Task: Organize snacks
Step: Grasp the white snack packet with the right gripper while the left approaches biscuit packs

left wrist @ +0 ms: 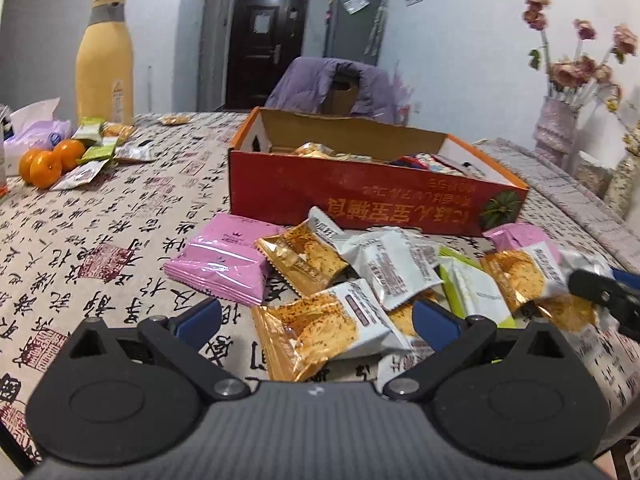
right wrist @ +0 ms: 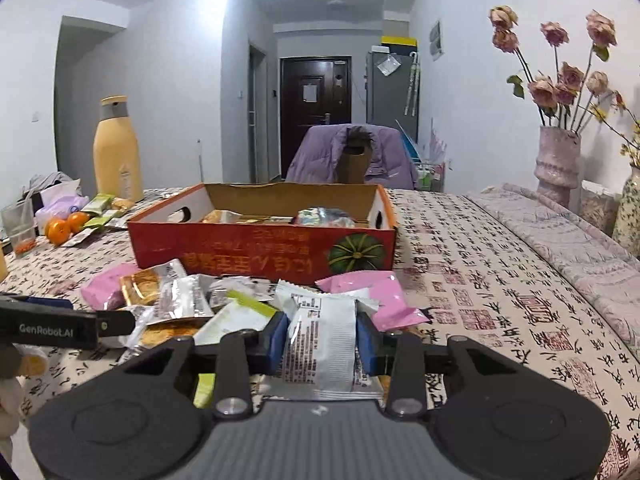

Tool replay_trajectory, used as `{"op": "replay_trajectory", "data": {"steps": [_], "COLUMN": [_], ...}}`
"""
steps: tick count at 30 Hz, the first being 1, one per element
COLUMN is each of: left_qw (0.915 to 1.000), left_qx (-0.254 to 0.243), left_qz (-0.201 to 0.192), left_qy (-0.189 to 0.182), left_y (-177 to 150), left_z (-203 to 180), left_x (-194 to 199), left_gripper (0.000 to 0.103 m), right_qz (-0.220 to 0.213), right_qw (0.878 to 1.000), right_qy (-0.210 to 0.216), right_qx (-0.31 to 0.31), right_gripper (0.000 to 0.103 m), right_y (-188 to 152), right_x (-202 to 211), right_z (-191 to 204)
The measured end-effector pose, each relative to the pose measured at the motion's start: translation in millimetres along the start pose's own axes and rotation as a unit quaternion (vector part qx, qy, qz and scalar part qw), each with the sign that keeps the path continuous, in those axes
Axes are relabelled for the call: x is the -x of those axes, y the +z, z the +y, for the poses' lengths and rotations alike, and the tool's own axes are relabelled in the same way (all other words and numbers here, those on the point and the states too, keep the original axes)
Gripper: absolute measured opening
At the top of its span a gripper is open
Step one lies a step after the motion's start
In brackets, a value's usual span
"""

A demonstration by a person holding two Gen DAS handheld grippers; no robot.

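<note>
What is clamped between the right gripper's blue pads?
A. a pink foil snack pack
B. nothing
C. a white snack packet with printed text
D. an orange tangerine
C: in the right wrist view the right gripper has both blue pads pressed against the sides of a white snack packet with printed text.

We see the right gripper (right wrist: 322, 340) with blue pads clamped on a white foil snack packet (right wrist: 322, 344) printed with dark text. Pink plastic packet (right wrist: 384, 300) lies just beside it, on the right. Open red cardboard box (right wrist: 260, 248) behind the snack pile, some packets inside. The left gripper (right wrist: 116, 323) enters at the left edge; its jaw state is unclear to us.
</note>
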State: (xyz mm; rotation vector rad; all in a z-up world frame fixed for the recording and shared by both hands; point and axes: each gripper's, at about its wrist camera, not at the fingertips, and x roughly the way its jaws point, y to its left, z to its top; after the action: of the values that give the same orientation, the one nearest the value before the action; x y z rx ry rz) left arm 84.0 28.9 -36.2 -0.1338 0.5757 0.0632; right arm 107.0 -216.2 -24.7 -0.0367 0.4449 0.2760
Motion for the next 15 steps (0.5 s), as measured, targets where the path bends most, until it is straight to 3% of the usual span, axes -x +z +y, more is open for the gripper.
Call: {"op": "replay_trajectory", "data": {"steps": [11, 15], "left_qw": [0.9990, 0.9994], "left_qx": [0.021, 0.019], "left_qz": [0.031, 0.028], "left_qy": [0.024, 0.010], "left_y": [-1, -2], "left_z": [-1, -1], "left_x": [-20, -18], "left_gripper": [0.102, 0.092], "right_qz": [0.006, 0.008], "right_qw": [1.000, 1.000], "right_qy": [0.002, 0.006], "right_qx": [-0.009, -0.009], "right_gripper": [0.036, 0.036], "right_y": [-5, -5], "right_x": [-7, -8], "right_z": [-5, -4]}}
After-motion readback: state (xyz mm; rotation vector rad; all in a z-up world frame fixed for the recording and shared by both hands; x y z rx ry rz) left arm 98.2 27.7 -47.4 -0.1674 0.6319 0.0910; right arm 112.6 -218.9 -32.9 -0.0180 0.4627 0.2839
